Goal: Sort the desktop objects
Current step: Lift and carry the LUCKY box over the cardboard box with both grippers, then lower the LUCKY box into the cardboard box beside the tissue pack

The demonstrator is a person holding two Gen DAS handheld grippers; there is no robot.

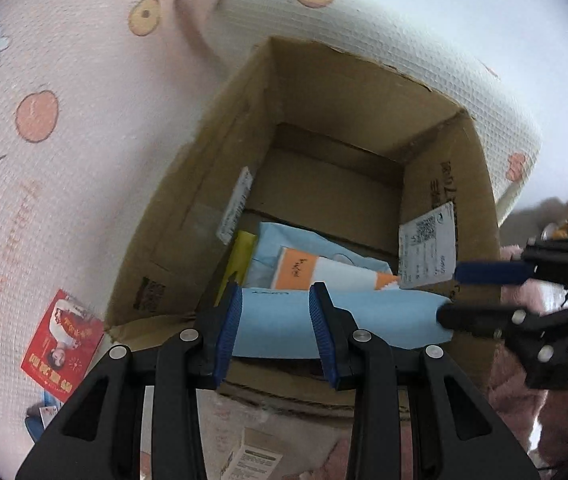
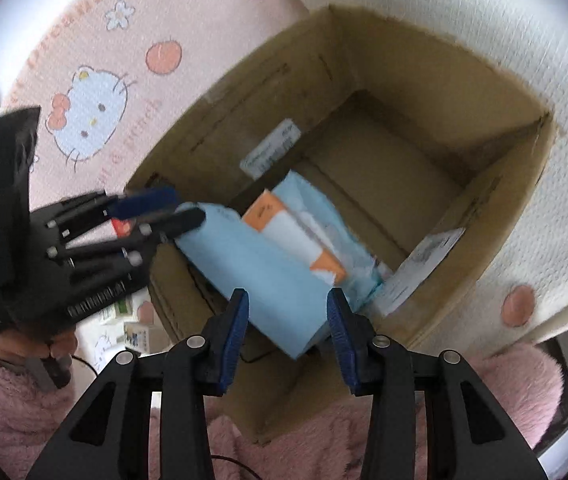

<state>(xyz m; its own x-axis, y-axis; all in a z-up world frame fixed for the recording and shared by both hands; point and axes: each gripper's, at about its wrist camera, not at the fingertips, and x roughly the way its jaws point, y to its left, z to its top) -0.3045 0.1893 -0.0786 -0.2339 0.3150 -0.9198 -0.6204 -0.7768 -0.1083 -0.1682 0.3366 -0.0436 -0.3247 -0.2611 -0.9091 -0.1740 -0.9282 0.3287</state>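
An open cardboard box (image 1: pixel 364 92) stands on a pink cartoon-print cloth; it also shows in the right wrist view (image 2: pixel 424 92). A long light blue box (image 1: pixel 364 320) hangs over its near opening. My left gripper (image 1: pixel 276 312) is shut on one end of the light blue box. My right gripper (image 2: pixel 288 320) is shut on the other end (image 2: pixel 252 264). Each gripper shows in the other's view: the right (image 1: pixel 450 292), the left (image 2: pixel 188 208). Inside the cardboard box lie an orange-and-white carton (image 1: pixel 304 270), a pale blue packet (image 1: pixel 284 240) and a yellow item (image 1: pixel 240 256).
A red card (image 1: pixel 62 336) lies on the cloth left of the cardboard box. A small printed carton (image 1: pixel 252 460) lies below it near my left gripper. A white shipping label (image 1: pixel 428 248) hangs on the box's right wall. Pink fleece sleeves (image 2: pixel 324 440) are close underneath.
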